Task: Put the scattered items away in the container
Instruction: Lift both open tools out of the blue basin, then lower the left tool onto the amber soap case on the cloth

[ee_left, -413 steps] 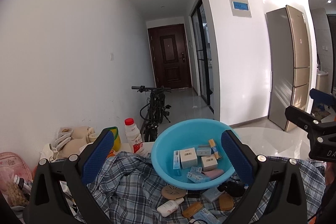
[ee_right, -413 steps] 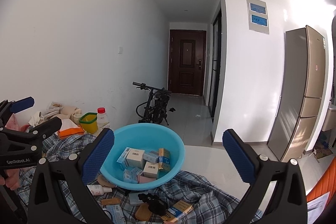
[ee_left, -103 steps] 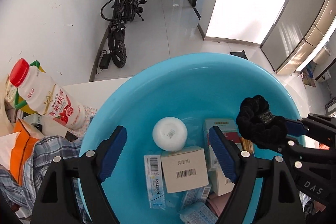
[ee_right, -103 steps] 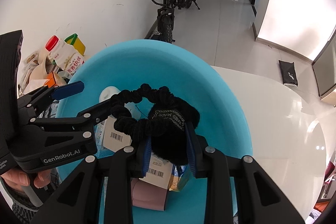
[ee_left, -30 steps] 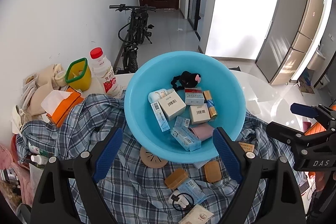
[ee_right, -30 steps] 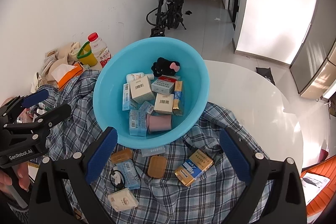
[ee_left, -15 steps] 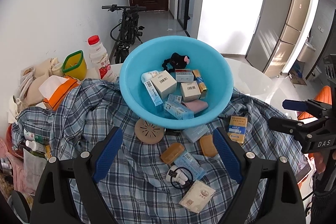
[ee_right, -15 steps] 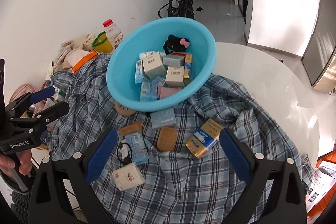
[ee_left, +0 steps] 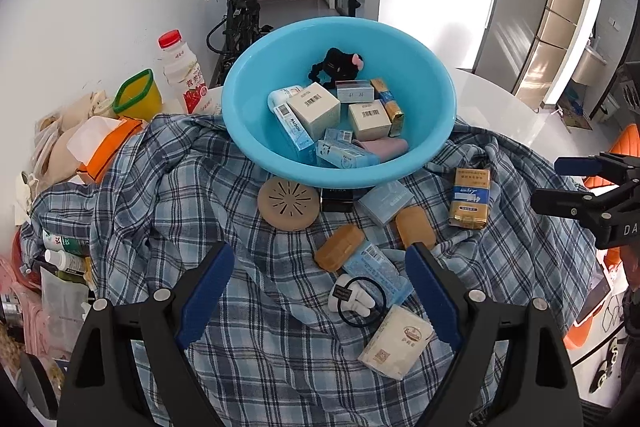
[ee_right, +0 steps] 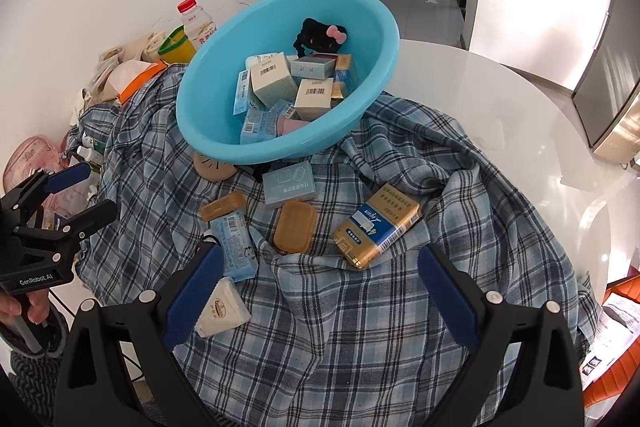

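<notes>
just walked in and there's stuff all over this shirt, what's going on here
A person is tidying small items into the blue basin, with a hand-held gripper in each hand. Left hand-held gripper and right hand-held gripper are both open and empty, hovering over the plaid shirt. The basin already holds boxes and a black scrunchie. Still outside it: a gold box, soap bars, a blue pack and a white packet.

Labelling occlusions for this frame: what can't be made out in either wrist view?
- Black box, left view: mostly under the blue basin rim; label unreadable.
- Tan round disc, right view: half hidden by the basin.
- White charm with black loop, right view: covered by the right tool finger.
- Bottles, left view: tucked under the plaid shirt.
</notes>
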`<state>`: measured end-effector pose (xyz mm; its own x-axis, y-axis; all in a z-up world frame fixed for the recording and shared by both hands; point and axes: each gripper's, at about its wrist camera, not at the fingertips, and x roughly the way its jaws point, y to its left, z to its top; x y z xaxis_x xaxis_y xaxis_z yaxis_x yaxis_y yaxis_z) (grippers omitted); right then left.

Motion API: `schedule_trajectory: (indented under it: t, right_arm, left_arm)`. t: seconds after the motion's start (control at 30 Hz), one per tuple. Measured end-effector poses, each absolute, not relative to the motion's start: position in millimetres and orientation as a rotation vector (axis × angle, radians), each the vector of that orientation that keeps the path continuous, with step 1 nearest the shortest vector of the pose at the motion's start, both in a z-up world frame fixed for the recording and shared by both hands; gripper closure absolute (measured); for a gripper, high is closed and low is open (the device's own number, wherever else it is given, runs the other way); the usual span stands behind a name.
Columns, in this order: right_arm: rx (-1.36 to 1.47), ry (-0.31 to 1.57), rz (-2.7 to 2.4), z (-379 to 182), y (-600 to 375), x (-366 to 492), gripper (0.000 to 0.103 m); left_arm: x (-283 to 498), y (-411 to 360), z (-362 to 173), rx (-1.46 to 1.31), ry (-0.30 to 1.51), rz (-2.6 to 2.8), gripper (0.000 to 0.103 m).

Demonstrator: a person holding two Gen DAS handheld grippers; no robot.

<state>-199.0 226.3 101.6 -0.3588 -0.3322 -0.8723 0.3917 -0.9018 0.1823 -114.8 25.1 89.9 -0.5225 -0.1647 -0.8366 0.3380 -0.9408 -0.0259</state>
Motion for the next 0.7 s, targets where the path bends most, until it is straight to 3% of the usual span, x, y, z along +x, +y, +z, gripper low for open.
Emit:
schedule_trajectory:
  t: [0.7]
  right_arm:
    - [1.590, 0.149, -2.230, 19, 210, -244, 0.006]
  left_arm:
    - [-182, 3, -31, 1.531, 0.473, -2.340, 0.014]
